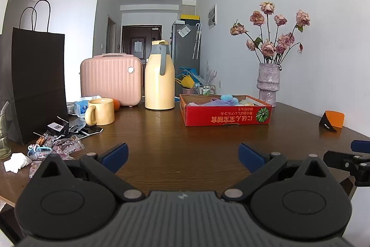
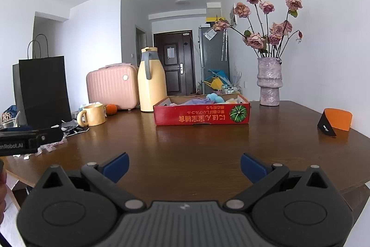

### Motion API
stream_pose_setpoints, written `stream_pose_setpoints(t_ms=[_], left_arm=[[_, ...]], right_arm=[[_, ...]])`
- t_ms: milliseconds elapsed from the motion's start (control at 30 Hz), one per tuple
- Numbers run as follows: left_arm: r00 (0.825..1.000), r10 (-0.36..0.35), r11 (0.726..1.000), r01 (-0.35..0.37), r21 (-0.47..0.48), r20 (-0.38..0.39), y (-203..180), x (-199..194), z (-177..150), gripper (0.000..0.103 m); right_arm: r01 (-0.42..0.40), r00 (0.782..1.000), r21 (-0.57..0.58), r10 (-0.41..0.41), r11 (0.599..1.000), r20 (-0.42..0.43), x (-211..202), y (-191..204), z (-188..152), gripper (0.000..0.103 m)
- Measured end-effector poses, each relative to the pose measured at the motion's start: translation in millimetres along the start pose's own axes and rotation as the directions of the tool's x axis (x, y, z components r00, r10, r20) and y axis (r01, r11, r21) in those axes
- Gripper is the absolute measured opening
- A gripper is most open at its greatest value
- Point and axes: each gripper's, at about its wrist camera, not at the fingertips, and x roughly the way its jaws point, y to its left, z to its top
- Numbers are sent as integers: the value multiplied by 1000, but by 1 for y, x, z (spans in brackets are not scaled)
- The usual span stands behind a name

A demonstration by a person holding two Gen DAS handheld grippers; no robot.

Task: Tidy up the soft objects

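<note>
Soft objects [image 1: 225, 100] fill the red box [image 1: 226, 117] at twelve o'clock; left gripper [image 1: 182, 157] and right gripper [image 2: 183, 167] hover level, both spread wide, empty.

We see a dark wooden table [image 1: 185, 138] with a glossy, reflective top. On its far side, the red box [image 1: 225, 116] looks like matt printed cardboard, and the soft things [image 1: 222, 100] inside it look like fuzzy cloth. To the left, the yellow jug [image 1: 159, 82] and the mug [image 1: 100, 111] have a smooth satin sheen, the pink case [image 1: 111, 81] is ribbed hard plastic, and the black bag [image 1: 38, 85] is matt paper. At far right, the vase [image 1: 268, 85] is rough and bumpy. Our grippers' blue pads [image 2: 116, 166] look matt.
</note>
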Motion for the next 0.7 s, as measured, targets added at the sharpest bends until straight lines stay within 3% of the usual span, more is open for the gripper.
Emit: stream_pose_setpoints(t_ms=[700], left_arm=[[1000,-4,1000,4,7,1,-3,-2,1,103]], right_arm=[[-1,1000,19,1,1000,-1,1,-3,-2,103]])
